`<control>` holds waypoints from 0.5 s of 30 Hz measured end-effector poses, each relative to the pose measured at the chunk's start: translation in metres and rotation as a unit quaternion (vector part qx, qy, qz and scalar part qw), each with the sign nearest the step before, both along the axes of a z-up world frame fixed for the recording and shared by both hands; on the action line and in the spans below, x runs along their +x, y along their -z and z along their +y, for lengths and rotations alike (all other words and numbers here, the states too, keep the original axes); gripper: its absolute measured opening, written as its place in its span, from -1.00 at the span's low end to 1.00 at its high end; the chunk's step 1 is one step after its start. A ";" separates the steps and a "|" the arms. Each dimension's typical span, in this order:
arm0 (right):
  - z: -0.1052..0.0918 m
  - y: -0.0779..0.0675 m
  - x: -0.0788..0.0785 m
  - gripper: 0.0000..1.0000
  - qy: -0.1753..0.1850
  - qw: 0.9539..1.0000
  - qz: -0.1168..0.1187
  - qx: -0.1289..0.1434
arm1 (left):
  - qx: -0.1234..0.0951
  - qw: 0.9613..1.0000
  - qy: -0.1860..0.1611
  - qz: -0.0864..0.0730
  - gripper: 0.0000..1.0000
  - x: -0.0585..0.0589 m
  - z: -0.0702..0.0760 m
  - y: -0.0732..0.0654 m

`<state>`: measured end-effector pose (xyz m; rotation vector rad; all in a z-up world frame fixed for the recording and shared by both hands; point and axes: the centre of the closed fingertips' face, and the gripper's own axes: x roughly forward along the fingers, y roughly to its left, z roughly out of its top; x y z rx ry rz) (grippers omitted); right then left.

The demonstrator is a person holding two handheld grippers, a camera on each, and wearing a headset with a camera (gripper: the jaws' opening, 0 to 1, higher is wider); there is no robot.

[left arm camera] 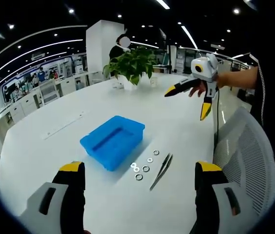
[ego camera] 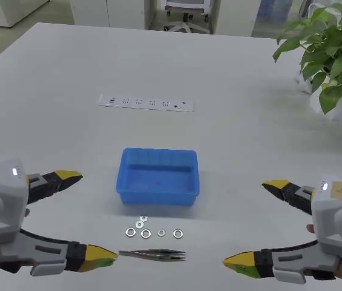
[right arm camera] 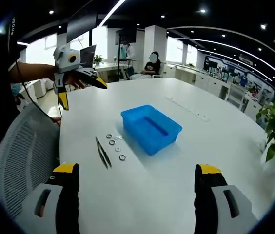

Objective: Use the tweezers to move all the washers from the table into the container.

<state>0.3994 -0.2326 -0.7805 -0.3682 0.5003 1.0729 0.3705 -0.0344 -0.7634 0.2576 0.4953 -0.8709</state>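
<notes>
A blue container [ego camera: 159,175] [left arm camera: 113,140] [right arm camera: 151,127] sits mid-table, with nothing inside. Just in front of it lie several metal washers [ego camera: 153,229] [left arm camera: 142,165] [right arm camera: 115,142] in a loose row. Silver tweezers [ego camera: 153,254] [left arm camera: 161,170] [right arm camera: 103,152] rest flat on the table, nearer to me than the washers. My left gripper [ego camera: 89,215] [left arm camera: 137,171] hovers open at the left of the tweezers. At the right, my right gripper [ego camera: 256,223] [right arm camera: 136,173] is open too. Both hold nothing and stand apart from every object.
A white power strip [ego camera: 145,103] lies on the table beyond the container. A potted green plant [ego camera: 331,54] stands at the far right corner. A mesh office chair [right arm camera: 20,161] sits by the near table edge. People sit far off in the office.
</notes>
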 end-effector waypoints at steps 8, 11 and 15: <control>-0.001 0.000 0.001 1.00 0.002 1.000 -0.001 0.001 | -0.001 1.000 0.000 -0.002 0.99 0.001 0.000 -0.001; -0.001 0.000 0.002 0.99 0.003 1.000 -0.002 0.001 | -0.001 1.000 0.001 -0.002 0.99 0.001 0.000 -0.001; -0.002 0.000 0.002 0.99 0.005 1.000 -0.002 0.001 | -0.001 1.000 0.000 -0.002 0.99 0.002 0.000 -0.001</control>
